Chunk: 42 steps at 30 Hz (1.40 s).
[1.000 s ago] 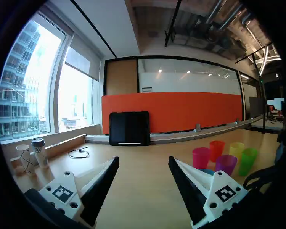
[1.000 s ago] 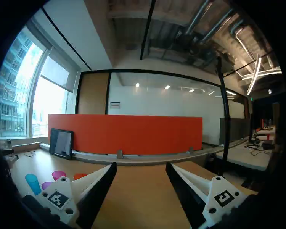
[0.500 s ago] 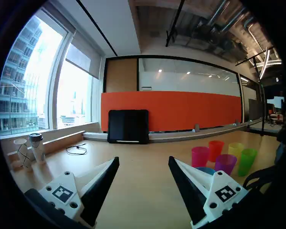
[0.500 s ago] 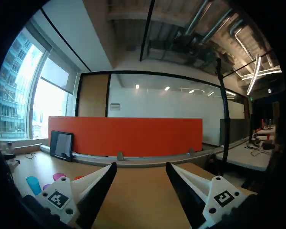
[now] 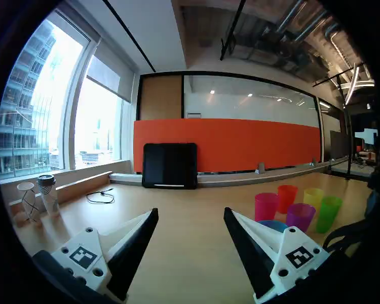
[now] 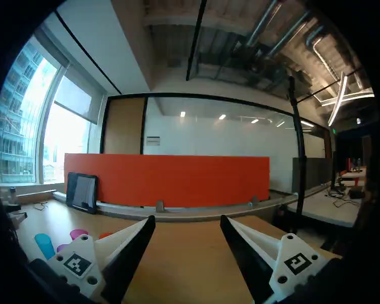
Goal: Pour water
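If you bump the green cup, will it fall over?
Probably. The green cup looks like thin see-through plastic, so likely light. It is tall with a narrower bottom, so it may tip, maybe onto the purple cup beside it.

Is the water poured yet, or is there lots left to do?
Nothing looks done yet. The left gripper and right gripper are both open, holding nothing. Left to do: grab a cup, like the pink cup beside the purple cup, and pour.
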Available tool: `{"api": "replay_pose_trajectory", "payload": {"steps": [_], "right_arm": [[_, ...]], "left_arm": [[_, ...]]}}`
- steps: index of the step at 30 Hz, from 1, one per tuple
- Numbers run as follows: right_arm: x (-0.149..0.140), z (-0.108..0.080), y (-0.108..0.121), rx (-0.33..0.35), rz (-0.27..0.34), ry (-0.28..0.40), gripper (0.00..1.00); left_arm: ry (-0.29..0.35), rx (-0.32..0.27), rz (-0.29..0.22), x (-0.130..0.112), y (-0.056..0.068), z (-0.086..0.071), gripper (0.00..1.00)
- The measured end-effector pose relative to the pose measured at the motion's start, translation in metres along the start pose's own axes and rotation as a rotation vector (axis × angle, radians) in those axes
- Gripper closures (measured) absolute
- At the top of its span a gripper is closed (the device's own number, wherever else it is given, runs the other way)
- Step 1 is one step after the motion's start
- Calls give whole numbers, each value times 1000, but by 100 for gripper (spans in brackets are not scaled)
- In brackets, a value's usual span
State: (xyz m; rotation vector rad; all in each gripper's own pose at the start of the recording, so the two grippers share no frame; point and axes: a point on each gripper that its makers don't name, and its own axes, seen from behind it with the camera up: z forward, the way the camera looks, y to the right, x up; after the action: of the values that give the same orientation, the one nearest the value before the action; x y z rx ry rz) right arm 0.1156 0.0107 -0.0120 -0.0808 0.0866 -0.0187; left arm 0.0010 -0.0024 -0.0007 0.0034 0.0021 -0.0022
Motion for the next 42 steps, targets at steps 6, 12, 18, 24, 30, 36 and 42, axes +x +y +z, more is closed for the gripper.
{"api": "replay_pose_trajectory", "payload": {"steps": [6,12,18,24,30,36,42], "right_arm": [[-1,-1,1,-2,-3,0,1],[1,-2,5,-7,-6,7,1],[5,-3,5,-3,-15,25,1],[4,-3,3,12,-26,39,1],[0,0,1,16,-39,61,1],[-14,-2,-9,40,-41,65,1],[-42,-2,-16,61,-3,21,1]], "left_arm": [[0,-1,1,0,0,1,4],[-1,-1,2,-1,0,1,4],[-1,0,2,-1,0,1,4],[-1,0,2,-1,0,1,4],[-2,0,2,-1,0,1,4],[-2,0,2,-1,1,0,4],[-2,0,2,-1,1,0,4]]}}
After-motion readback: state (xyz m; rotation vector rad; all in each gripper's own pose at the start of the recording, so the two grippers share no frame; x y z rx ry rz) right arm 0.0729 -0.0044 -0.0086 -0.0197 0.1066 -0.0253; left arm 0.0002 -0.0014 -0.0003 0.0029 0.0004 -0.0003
